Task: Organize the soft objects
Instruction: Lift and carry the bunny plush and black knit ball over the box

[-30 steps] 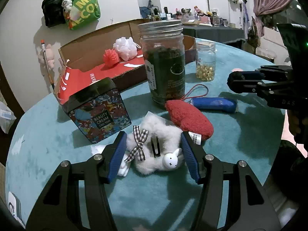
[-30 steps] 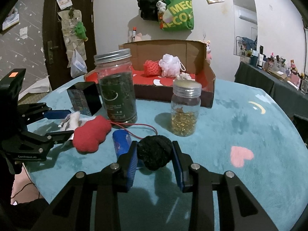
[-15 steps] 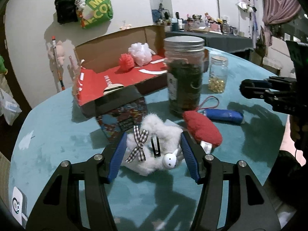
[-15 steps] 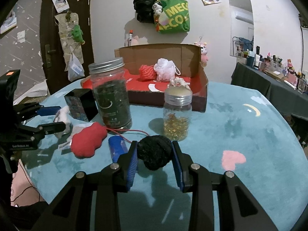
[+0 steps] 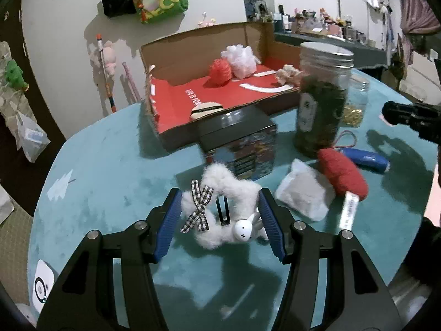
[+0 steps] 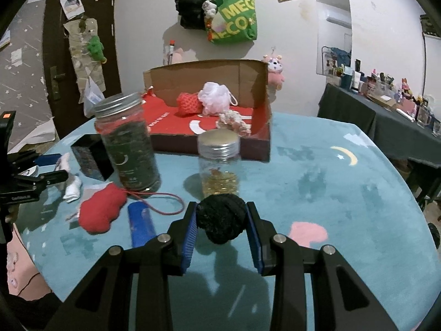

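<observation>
- Left wrist view: the left gripper has its blue fingers pinching a white fluffy scrunchie with a checked bow and a small rabbit head, held above the teal worktop.
- Just beyond it stand a patterned tin and a tall jar; a red plush piece and a white pouch lie to the right.
- A cardboard box behind holds a red puff and a white puff.
- Right wrist view: the right gripper has its fingers clamped on a black knitted ball, near a small jar and a blue tube.
</observation>
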{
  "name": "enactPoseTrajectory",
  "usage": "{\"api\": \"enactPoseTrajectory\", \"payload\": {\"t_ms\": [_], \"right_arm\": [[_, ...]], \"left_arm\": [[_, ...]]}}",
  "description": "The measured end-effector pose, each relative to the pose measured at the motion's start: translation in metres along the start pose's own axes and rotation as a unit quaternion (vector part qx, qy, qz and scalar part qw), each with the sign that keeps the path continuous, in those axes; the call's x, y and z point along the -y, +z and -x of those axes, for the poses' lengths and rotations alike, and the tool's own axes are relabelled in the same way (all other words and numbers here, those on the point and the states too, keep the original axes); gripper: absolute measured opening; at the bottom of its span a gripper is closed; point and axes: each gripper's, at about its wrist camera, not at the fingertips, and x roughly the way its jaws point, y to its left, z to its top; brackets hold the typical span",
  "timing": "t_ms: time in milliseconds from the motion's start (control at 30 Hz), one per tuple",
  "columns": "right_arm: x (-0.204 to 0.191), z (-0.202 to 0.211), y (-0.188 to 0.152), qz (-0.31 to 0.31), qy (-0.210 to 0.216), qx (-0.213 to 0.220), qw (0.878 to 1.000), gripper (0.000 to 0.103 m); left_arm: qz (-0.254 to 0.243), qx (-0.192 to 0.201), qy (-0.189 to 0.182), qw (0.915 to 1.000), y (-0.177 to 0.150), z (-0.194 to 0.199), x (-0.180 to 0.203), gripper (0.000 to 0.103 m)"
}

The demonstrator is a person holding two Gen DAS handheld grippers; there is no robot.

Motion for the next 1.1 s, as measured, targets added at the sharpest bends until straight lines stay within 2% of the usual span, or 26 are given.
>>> {"api": "enactPoseTrajectory", "payload": {"t_ms": [267,600,900,1100], "right_arm": [[0.013,-0.007,0.011,-0.002,-0.014,-0.010,1.000,0.036],[0.031,-0.025,0.030,-0.003,-0.019,-0.028,0.999,0.036],[0.042,-0.039,0.044,-0.002,-0.014,-0.042,0.999,0.036],[0.051,-0.049,0.055,-0.007,0.006,-0.051,0.999,0.036]], "left_arm": [[0.007,-0.021,0.018,0.9996,0.003,-0.015,-0.022,0.055],[0.014,-0.032,0.024,0.9991,0.011,-0.029,-0.049,0.055],[0.007,-0.033,0.014,0.9993,0.022,-0.035,-0.061,0.055],[-0.006,-0.032,0.012,0.9994,0.032,-0.040,-0.067,0.055]]}}
